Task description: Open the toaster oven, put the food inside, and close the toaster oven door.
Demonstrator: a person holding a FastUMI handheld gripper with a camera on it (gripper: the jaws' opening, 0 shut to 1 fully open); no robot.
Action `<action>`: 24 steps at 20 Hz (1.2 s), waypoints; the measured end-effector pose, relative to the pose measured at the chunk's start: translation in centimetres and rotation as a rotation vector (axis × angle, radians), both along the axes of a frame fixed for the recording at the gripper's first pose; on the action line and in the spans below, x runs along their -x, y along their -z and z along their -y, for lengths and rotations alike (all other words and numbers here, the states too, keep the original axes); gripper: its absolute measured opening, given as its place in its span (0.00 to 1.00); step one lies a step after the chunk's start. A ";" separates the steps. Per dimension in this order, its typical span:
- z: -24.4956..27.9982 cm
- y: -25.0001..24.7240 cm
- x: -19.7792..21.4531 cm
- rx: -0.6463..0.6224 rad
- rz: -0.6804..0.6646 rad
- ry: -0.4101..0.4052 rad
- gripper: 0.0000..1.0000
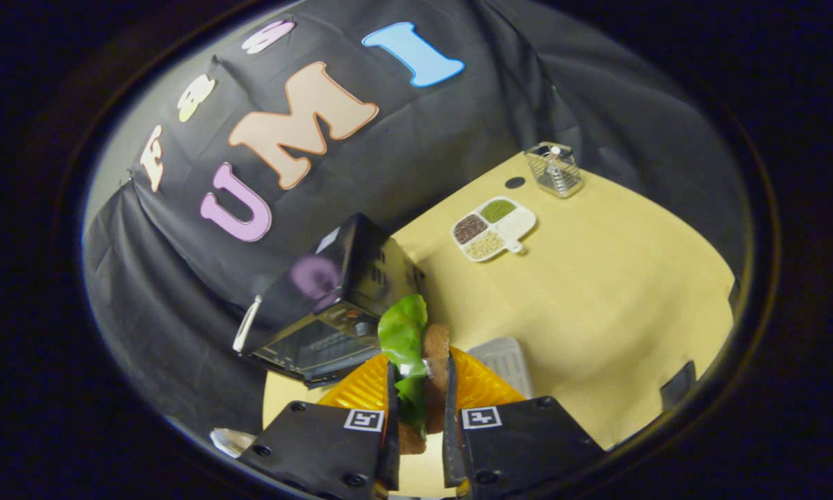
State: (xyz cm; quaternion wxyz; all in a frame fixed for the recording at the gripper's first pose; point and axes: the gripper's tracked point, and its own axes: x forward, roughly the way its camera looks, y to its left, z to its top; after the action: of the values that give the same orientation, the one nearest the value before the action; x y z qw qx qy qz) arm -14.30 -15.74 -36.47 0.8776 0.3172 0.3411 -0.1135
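My gripper (421, 371) is shut on the food (403, 333), a stack of a green lettuce leaf and brown slices that stands upright between the fingers (391, 403). Right below the fingers lies an orange ribbed plate (482, 390). The black toaster oven (333, 292) stands just ahead and to the left on the yellow table (597, 312), with a white handle (247, 323) on its left side and a glass panel (298, 347) showing a rack. Whether its door is open I cannot tell from this tilted angle.
Beyond the oven, farther along the table, a white divided tray (494, 228) holds grains and seeds. A clear wire basket (555, 169) stands past it near the far edge. A pale ribbed object (503, 361) lies beside the plate, and a dark object (677, 385) sits at the table's right edge.
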 end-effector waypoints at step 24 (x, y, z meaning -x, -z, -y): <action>-17.7 8.2 -12.5 -0.489 0.078 0.142 0.26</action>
State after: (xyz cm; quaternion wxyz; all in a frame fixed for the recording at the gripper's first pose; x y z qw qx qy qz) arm -1.79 1.95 -44.66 0.7770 0.5475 0.3010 -0.0767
